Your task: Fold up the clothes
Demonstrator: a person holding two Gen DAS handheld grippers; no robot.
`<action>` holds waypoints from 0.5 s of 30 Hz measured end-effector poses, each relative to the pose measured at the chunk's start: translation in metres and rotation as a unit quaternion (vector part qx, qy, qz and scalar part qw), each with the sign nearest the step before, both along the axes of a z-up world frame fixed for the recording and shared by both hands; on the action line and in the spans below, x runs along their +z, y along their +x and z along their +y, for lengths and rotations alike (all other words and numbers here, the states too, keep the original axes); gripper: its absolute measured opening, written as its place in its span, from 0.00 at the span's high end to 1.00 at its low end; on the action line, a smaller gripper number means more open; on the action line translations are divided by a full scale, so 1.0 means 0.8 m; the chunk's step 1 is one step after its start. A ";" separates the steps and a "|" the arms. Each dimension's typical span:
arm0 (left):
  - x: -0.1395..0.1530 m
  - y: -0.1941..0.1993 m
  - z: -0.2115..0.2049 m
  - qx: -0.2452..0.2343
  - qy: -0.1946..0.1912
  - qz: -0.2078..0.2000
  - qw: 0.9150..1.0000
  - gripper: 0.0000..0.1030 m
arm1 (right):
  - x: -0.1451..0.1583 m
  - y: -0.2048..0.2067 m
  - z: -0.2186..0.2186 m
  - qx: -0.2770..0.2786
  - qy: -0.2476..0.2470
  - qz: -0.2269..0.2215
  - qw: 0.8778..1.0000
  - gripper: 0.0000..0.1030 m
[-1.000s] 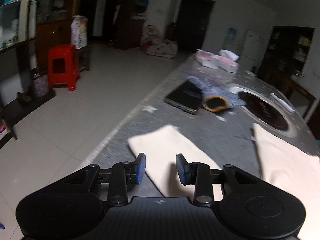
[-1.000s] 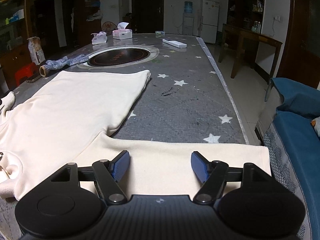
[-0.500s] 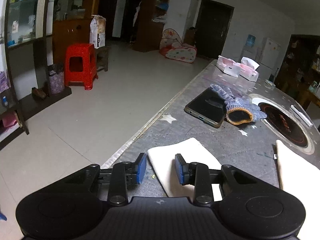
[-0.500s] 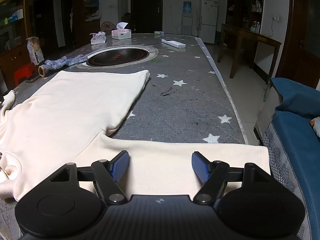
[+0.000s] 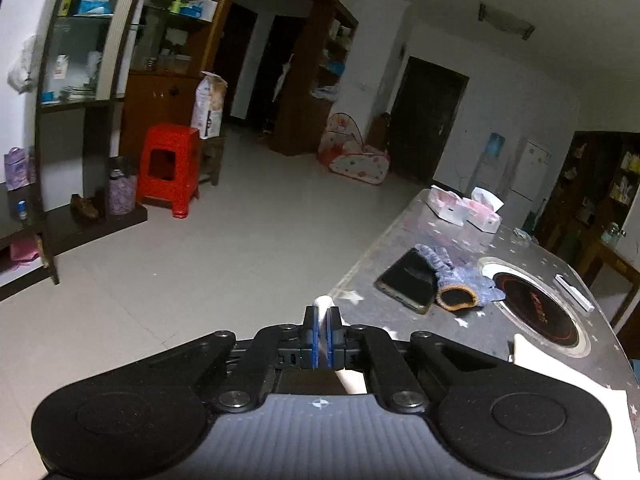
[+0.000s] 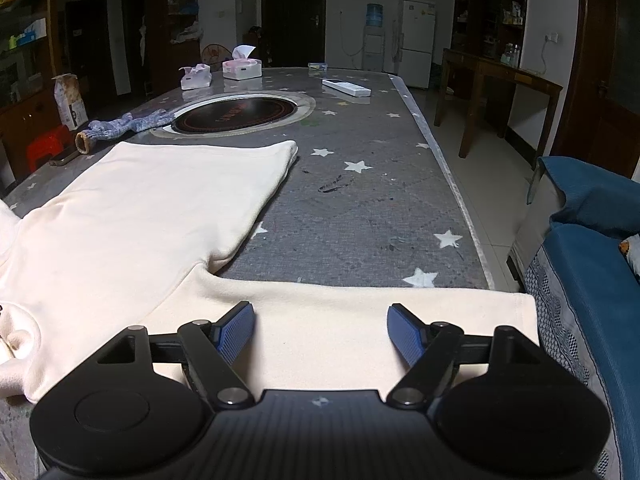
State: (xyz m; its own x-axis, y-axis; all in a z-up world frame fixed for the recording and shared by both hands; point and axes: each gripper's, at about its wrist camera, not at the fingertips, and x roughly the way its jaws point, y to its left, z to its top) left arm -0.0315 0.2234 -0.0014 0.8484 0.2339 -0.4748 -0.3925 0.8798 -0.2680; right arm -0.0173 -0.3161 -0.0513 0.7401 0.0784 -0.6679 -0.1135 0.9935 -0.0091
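- While its jaws have just been closing, the left hand-held gripper (image 5: pixel 321 322) now pinches a cream sleeve end (image 5: pixel 322 303) at the bench (image 5: pixel 404 328) edge.
- Right hand-held gripper (image 6: pixel 321 326) stands wide above the other sleeve (image 6: pixel 360 308), gripping nothing.
- Cream sweatshirt (image 6: pixel 152 216) lies flat, just this side of the round cooktop (image 6: pixel 236 114).
- Cooktop lettering: present, unreadable.
- Phone (image 5: pixel 408 280) and knitted glove (image 5: pixel 456 280) touch, beside the cooktop.
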 end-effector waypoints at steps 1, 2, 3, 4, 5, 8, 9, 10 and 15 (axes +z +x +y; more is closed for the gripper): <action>-0.006 -0.001 0.004 0.003 0.007 0.013 1.000 0.96 | 0.000 0.000 0.000 0.000 0.001 0.000 1.000 0.27; -0.013 0.001 0.006 0.008 0.017 0.031 0.999 0.96 | 0.000 0.000 -0.001 0.001 0.001 -0.001 1.000 0.26; -0.021 0.002 0.008 0.014 0.026 0.050 0.998 0.96 | 0.000 0.000 -0.001 0.001 0.001 -0.001 1.000 0.26; -0.029 0.004 0.010 0.019 0.034 0.067 0.997 0.96 | 0.000 0.001 -0.001 0.002 0.001 -0.001 1.000 0.26; -0.036 0.007 0.013 0.020 0.028 0.078 0.996 0.96 | 0.000 0.001 -0.001 0.003 0.001 0.000 1.000 0.26; -0.055 0.012 0.020 0.021 0.011 0.108 0.994 0.95 | 0.001 0.000 0.000 0.004 -0.001 0.001 1.000 0.26; -0.056 0.013 0.021 0.023 0.015 0.109 0.994 0.92 | 0.001 0.000 0.000 0.005 -0.002 0.001 1.000 0.26; -0.055 0.014 0.020 0.025 0.023 0.110 0.993 0.91 | 0.001 0.000 0.000 0.005 -0.002 0.001 1.000 0.26; -0.036 0.014 0.002 0.044 0.066 0.108 0.991 0.86 | 0.002 0.000 0.000 0.008 -0.005 0.003 1.000 0.26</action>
